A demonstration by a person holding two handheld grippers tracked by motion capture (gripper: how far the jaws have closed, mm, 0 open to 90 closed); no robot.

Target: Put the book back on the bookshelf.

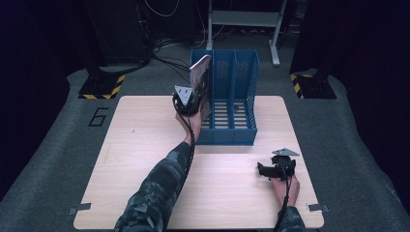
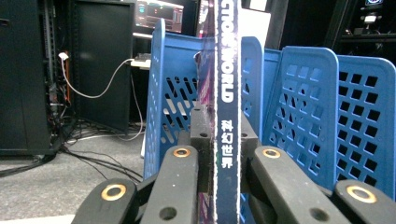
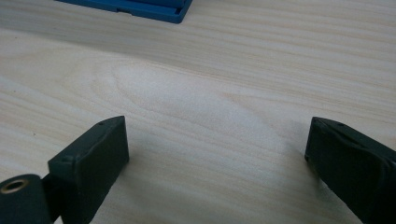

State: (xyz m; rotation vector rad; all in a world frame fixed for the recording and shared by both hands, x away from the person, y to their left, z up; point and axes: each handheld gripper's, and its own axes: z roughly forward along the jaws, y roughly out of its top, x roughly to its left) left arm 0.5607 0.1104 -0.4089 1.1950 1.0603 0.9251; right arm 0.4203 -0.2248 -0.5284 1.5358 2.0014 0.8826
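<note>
One book (image 1: 201, 83) is all I am handling, and my left gripper (image 1: 192, 104) is clamped on its spine. In the left gripper view the two black jaws press that spine (image 2: 227, 140) from either side, with white lettering running down it. I hold the book upright, slightly tilted, at the left end of one blue file rack (image 1: 232, 99). The rack has three compartments standing side by side, and the book is at the leftmost one. Whether its lower edge already rests on the rack's floor I cannot tell.

My right gripper (image 1: 276, 169) is well apart from the rack, low over the near right part of the tabletop (image 1: 140, 145). In the right gripper view its two jaws stand wide apart with bare wood (image 3: 205, 107) between them, and one corner of the rack's blue base (image 3: 140, 9) shows at the top.
</note>
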